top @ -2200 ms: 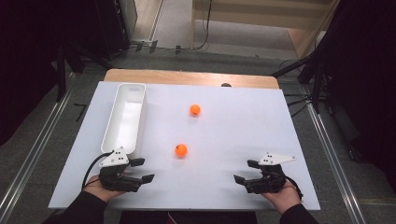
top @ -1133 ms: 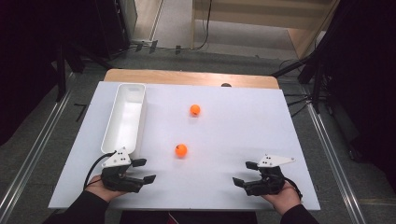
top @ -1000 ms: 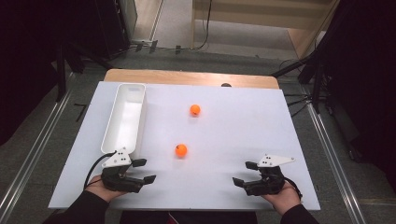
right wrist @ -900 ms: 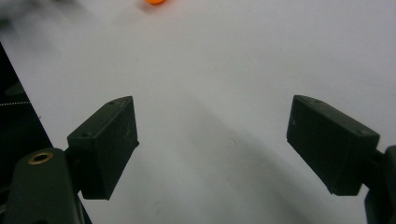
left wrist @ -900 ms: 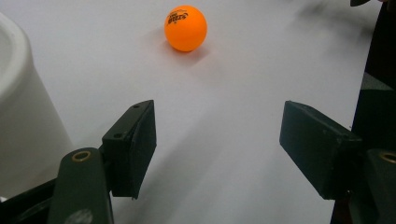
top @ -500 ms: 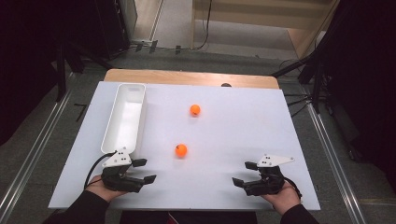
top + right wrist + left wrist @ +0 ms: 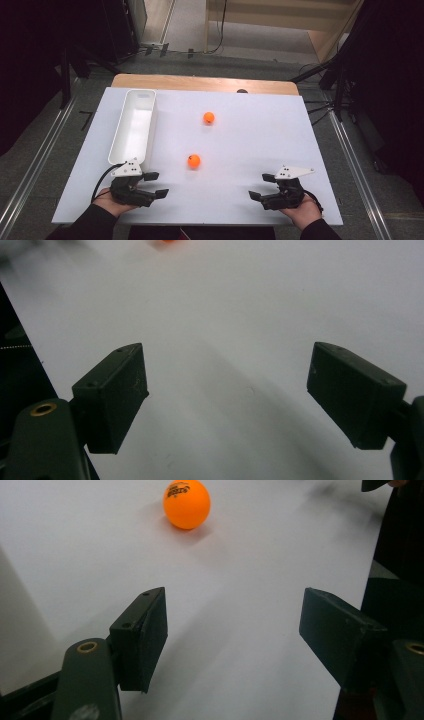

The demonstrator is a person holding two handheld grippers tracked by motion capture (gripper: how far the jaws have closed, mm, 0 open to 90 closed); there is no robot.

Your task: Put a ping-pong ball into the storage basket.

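Tongs (image 7: 156, 184) agape — near table edge (image 7: 200, 224)

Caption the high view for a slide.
Two open grippers, left and right, rest near two orange balls and a white tray.

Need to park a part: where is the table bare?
Widest free patch: the white table right of both orange balls, up to the right tool. The strip between the tools is bare. Tightest: between white bin and left tool.
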